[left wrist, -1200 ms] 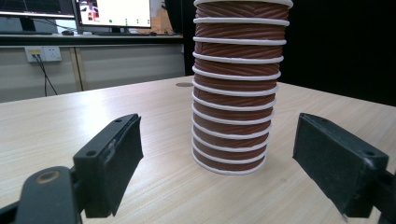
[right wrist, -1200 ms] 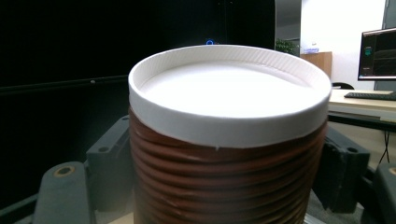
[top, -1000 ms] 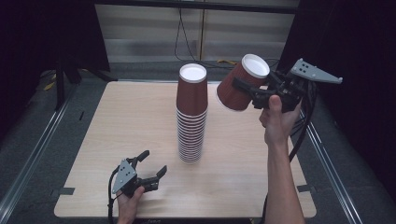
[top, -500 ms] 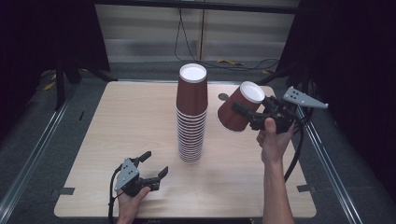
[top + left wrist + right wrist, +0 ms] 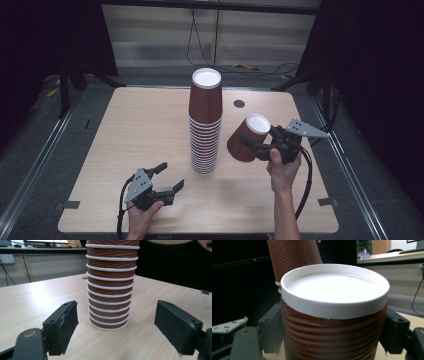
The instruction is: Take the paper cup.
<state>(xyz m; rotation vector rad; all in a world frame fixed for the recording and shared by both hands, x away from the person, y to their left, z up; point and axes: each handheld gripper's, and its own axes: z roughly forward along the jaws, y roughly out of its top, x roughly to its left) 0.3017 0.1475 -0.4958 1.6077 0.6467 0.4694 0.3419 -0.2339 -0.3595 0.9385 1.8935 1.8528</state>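
Item: one ribbed brown paper cup with a white rim (image 5: 248, 139), in transit.
I am gripping it tilted in my right gripper (image 5: 253, 145), above the light wooden table (image 5: 125, 130), just right of the tall stack of matching cups (image 5: 205, 125). My left gripper (image 5: 169, 178) is resting near the front edge, jaws apart around nothing though they have just been narrowing.

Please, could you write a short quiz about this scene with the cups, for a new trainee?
1. True or false: the right claw grips one brown cup.
2. What lies between the jaws of the left claw? A) a spoon B) a plate C) nothing
3. Complete: in the high view, the gripped cup is to the ___ of the stack of cups.
Key: 1 true; 2 C; 3 right.
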